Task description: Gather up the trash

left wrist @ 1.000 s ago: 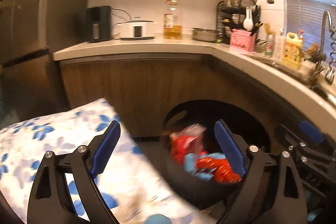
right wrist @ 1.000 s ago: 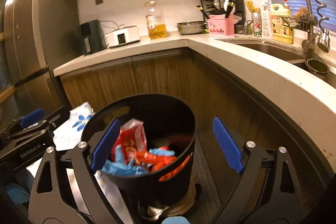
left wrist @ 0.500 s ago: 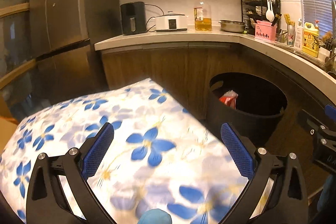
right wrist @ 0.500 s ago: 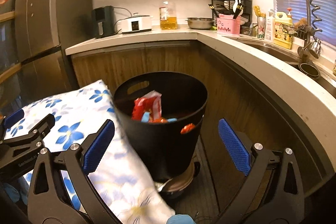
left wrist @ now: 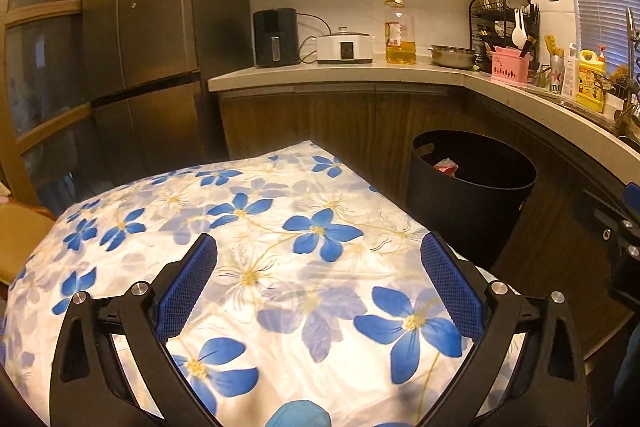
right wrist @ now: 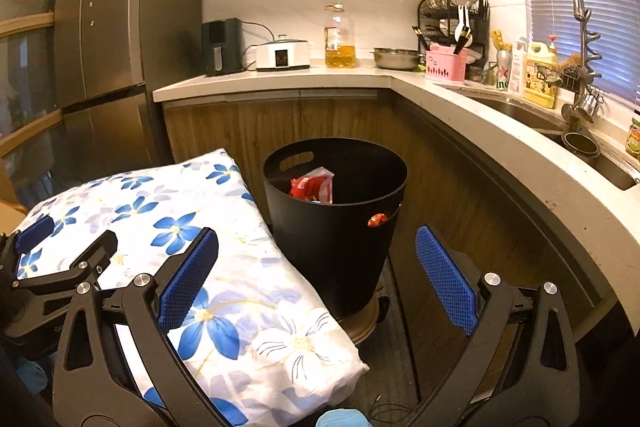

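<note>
A black round trash bin (right wrist: 336,227) stands on the floor against the wooden cabinets, with a red and white wrapper (right wrist: 312,185) and other trash inside; some red shows through its side handle hole. In the left wrist view the same trash bin (left wrist: 468,199) sits farther off to the right. My left gripper (left wrist: 319,281) hovers open over a flowered cloth, nothing between its blue pads. My right gripper (right wrist: 316,277) is open too, empty, a short way back from the bin. The left gripper (right wrist: 60,267) also shows at the lower left of the right wrist view.
A white cloth with blue flowers (left wrist: 248,259) covers a surface left of the bin. A curved worktop (right wrist: 500,131) carries a rice cooker (right wrist: 282,55), an oil bottle (right wrist: 339,37), a dish rack (right wrist: 456,11) and a sink (right wrist: 560,131). A tall fridge (right wrist: 108,39) stands at the left.
Both grippers have drawn back from the bin, which now looks smaller and farther off. The flowered cloth has come to fill the left wrist view. Both jaws have spread slightly wider.
</note>
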The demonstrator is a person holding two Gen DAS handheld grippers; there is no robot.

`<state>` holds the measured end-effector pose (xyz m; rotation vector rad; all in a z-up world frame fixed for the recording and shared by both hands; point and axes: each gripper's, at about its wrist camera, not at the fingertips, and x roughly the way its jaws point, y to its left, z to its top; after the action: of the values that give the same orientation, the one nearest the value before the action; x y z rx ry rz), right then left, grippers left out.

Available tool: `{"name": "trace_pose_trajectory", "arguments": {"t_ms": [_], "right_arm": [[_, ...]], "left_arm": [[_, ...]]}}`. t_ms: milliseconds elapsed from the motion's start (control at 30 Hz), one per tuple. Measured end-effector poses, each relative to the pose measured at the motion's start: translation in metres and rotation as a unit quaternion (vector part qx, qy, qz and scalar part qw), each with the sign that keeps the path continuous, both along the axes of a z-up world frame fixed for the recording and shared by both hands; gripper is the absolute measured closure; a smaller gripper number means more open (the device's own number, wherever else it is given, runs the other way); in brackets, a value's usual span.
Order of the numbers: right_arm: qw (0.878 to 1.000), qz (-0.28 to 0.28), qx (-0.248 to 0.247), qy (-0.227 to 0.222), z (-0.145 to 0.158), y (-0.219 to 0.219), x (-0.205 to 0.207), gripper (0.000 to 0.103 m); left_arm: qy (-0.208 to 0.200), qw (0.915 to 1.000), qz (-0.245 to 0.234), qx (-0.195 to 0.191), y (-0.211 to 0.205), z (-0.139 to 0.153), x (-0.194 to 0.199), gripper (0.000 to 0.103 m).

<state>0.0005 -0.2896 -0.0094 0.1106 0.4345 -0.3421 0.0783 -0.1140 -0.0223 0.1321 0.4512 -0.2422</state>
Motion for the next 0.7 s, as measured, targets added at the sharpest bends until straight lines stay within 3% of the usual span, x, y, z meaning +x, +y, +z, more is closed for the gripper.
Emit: {"name": "trace_pose_trajectory", "arguments": {"t_ms": [700], "right_arm": [[1.000, 0.012, 0.003, -0.016, 0.010, 0.011, -0.020, 0.005]], "left_arm": [[-0.008, 0.9999, -0.007, -0.011, 0.010, 0.007, -0.023, 0.006]]}}
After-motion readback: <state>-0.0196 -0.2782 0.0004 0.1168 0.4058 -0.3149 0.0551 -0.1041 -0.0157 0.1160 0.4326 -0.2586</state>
